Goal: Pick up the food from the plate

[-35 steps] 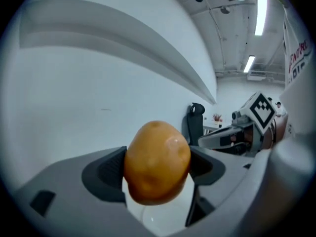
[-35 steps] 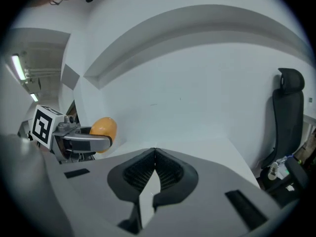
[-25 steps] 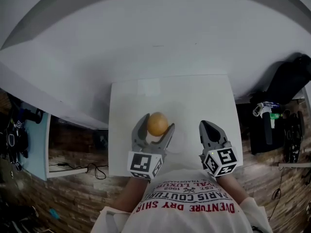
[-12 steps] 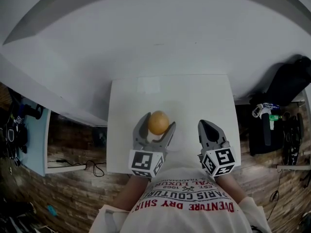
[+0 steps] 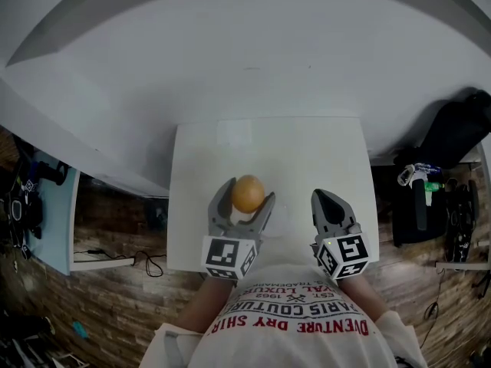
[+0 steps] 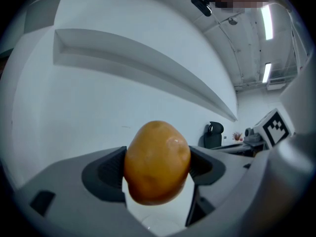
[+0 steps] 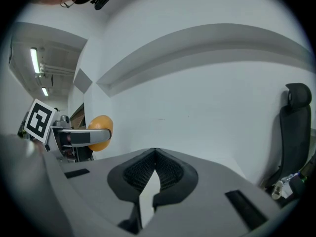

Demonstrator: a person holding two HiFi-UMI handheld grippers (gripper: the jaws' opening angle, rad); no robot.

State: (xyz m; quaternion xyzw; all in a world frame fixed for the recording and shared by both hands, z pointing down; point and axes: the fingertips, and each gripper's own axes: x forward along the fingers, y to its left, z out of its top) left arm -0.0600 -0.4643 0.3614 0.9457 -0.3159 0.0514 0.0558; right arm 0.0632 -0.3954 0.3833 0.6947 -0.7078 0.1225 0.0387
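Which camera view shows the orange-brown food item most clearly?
The left gripper view: the food item fills the centre, large and sharp, clamped between the jaws of the left gripper. The head view shows it small, from above. The right gripper view shows it small at the left, partly behind one jaw.

Honestly my spot reads as a lab or office test room, not a kitchen. I'm at a small bare white table [image 5: 230, 148] pushed up against a plain white wall [image 5: 253, 52] with a long ledge running along it. There are fluorescent tube lights [image 6: 268, 21] overhead. The wood-pattern floor [image 5: 115, 305] has loose cables [image 5: 142, 265] trailing on it. A black office chair [image 7: 292, 132] sits off to my right, and a pale blue desk [image 5: 57, 228] with black gear on it is on my left. Plus my right gripper [image 5: 322, 198] wears a square-marker cube.
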